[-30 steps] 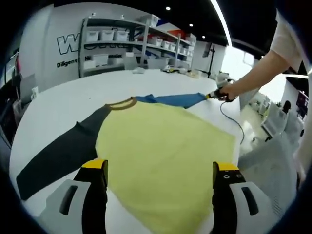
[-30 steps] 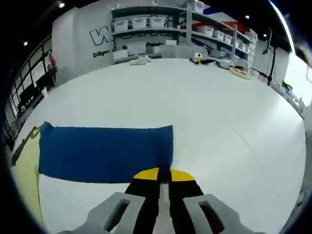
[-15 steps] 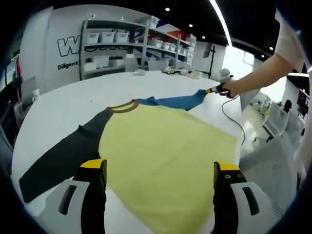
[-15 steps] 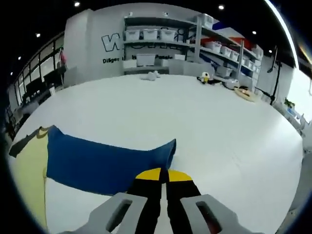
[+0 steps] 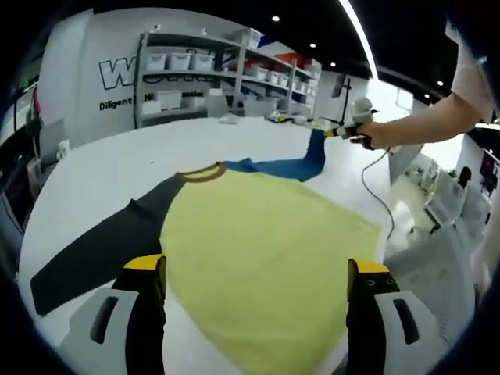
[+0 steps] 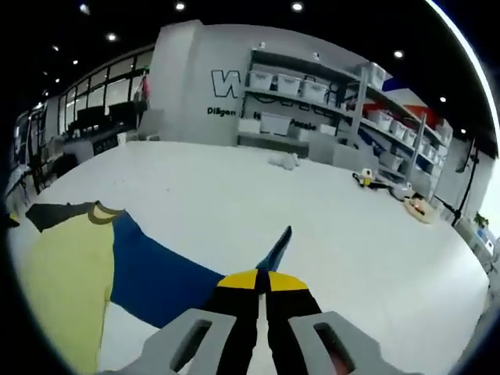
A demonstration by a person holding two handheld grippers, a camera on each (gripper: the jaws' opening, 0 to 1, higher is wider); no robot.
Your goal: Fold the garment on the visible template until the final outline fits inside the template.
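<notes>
At lower centre of the right gripper view, right gripper (image 6: 262,280) pinched tight on the cuff end of the blue sleeve (image 6: 164,269), yellow-tipped jaws together, soft cloth rising in a thin fold just above them and draping away to lower left. At bottom of the left gripper view, left gripper (image 5: 254,275) spread wide, black fingers (image 5: 145,301) with yellow caps either side of the hem, nothing between them. Garment (image 5: 266,246) across centre frame: flat, matte pale-yellow body, brownish ribbed collar, dark grey sleeve (image 5: 98,250) stretched to lower left, blue sleeve lifted off the surface toward upper right, held there by the other gripper in a hand (image 5: 373,134), thin cable hanging beneath. Smooth white table (image 5: 109,168) under everything. Beyond, at top of frame, grey wall with large lettering, metal shelving (image 5: 226,74) stacked with white bins, ceiling spotlights.
</notes>
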